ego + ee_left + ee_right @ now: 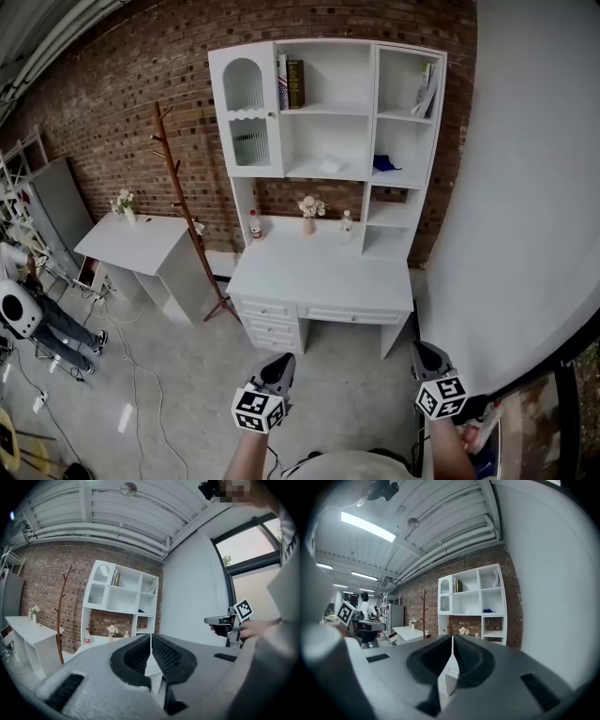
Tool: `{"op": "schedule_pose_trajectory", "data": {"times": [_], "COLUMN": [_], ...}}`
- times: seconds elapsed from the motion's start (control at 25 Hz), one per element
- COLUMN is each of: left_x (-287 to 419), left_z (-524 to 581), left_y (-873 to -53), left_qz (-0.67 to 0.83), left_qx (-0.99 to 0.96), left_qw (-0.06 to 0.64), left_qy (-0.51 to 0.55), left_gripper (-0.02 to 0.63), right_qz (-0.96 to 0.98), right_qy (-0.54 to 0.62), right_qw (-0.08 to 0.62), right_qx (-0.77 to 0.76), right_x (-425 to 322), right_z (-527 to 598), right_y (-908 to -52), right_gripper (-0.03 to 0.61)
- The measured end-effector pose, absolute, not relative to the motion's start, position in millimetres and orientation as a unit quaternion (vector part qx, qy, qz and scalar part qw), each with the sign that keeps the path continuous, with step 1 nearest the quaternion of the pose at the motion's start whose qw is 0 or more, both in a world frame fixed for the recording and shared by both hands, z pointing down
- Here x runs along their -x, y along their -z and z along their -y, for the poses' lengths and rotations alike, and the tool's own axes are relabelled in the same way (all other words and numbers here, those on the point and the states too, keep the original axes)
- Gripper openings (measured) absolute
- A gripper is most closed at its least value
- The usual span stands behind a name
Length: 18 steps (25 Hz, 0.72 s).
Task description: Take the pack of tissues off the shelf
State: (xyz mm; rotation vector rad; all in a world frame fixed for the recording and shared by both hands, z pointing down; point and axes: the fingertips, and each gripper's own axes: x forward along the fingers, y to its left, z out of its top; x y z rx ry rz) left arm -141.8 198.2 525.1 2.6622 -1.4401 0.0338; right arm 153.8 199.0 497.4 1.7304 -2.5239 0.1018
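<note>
Desk [319,277] and shelf [370,94] at twelve o'clock, against brick wall [141,75].
Your left tool [279,364] and right tool [424,352] hang clenched, empty.

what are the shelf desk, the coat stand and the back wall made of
Shelf desk: looks like painted or laminated board, smooth matte white all over; which one is unclear.
Coat stand: wood, reddish-brown, with branch-like pegs.
Back wall: bare brick, dark red-brown with visible mortar lines.

White tissue pack [330,166] — flat on shelf [309,176]
</note>
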Motion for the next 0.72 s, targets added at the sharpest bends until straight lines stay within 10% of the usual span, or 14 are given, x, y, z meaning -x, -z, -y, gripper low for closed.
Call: {"op": "schedule_pose_trajectory", "data": {"times": [0.72], "left_x": [177], "left_z": [-180], "left_y": [-540], "left_qz": [0.477], "left_qx": [-0.876], "left_qw": [0.07], "left_qy": [-0.016], "left_gripper": [0.031], "right_qz": [0.817], "right_qy": [-0.049], "right_qw": [0.041], "right_qx": [-0.573], "right_x": [-125], "right_z": [-178], "right_y": [-510], "right_gripper": [0.034]}}
